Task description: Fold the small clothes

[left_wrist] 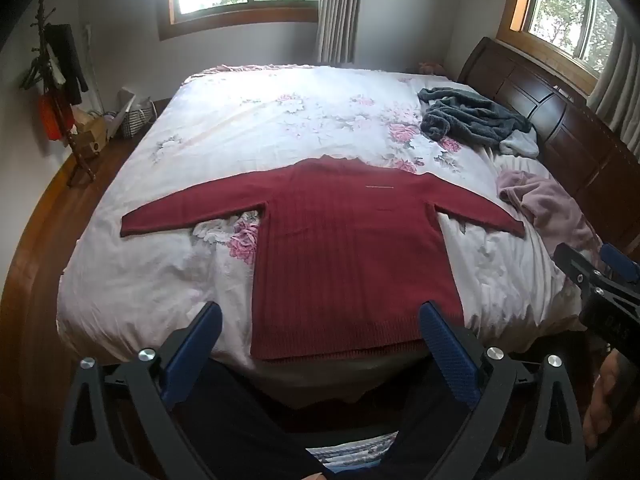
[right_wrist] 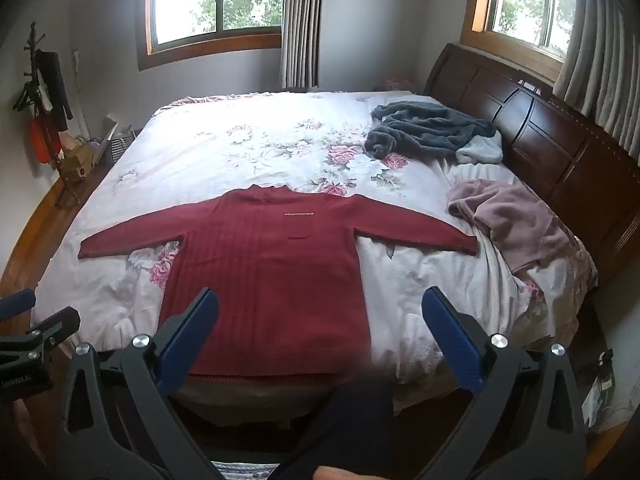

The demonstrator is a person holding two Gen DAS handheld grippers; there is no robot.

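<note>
At the bottom of each frame, the left gripper (left_wrist: 320,324) and right gripper (right_wrist: 320,312) are held released, grasping nothing. Mid-frame, a red sweater (left_wrist: 344,248) is spread flat on the bed (left_wrist: 240,120); a grey garment (left_wrist: 472,120) is seen upper right.

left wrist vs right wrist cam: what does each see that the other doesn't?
Left wrist only: the right gripper at the right edge, and the left gripper's own open blue fingers over the sweater hem.

Right wrist only: the left gripper at the left edge, the right gripper's own open fingers, and more of the dark headboard.

Both: the red sweater flat with sleeves spread on the floral bed cover, plus a grey garment and a pink garment near the headboard.
</note>
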